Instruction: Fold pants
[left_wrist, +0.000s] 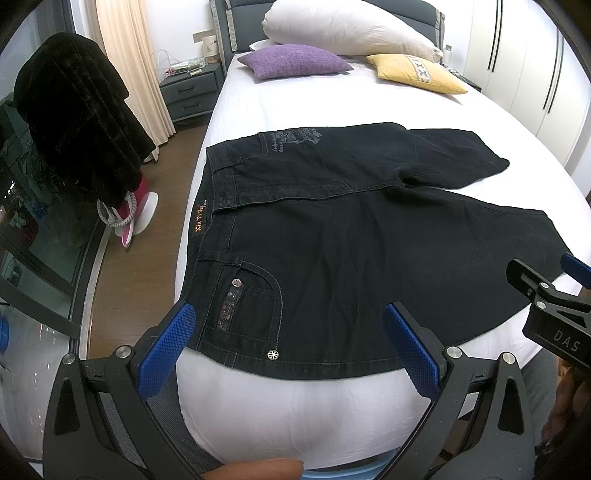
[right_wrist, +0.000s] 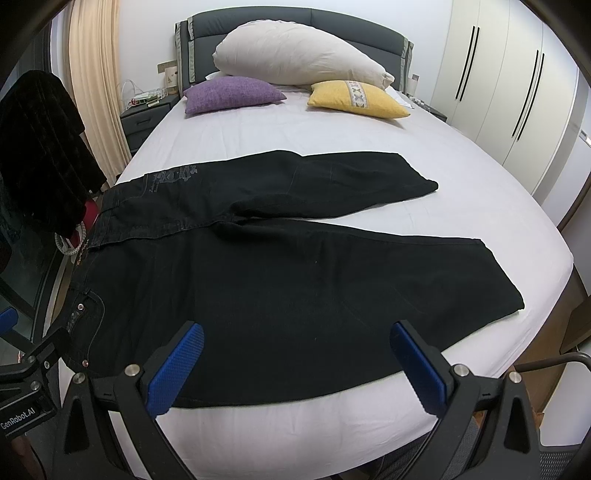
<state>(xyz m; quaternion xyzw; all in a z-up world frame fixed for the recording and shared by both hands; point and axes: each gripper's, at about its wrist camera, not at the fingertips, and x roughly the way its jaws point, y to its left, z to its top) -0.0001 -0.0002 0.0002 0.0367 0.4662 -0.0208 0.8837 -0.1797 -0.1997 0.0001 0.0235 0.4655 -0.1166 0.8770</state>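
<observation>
Nearest the cameras, the left gripper (left_wrist: 288, 343) hangs over the near edge of the bed (left_wrist: 295, 413) with its blue-padded fingers (left_wrist: 166, 350) spread wide and nothing between them, framing the studded back pocket (left_wrist: 245, 306) at the waist end of the pants (left_wrist: 369, 251). The right gripper (right_wrist: 295, 365) is likewise spread apart and empty, poised above the near leg (right_wrist: 332, 295) by the mattress edge. The black pants lie flat and unfolded, back side up, across the white sheet, their long axis running crosswise to the bed: the waistband (left_wrist: 218, 199) sits at the left edge of the mattress, and both legs stretch away to the right. The near leg ends in a hem (right_wrist: 506, 280) close to the bed's right side; the far leg (right_wrist: 351, 177) angles slightly away from it, leaving a wedge of sheet between the two. Farther back, well apart from the pants, a purple cushion (right_wrist: 232, 94) and a yellow cushion (right_wrist: 358, 98) rest on the sheet, with a large white pillow (right_wrist: 295, 55) behind them against the dark headboard (right_wrist: 258, 22).
</observation>
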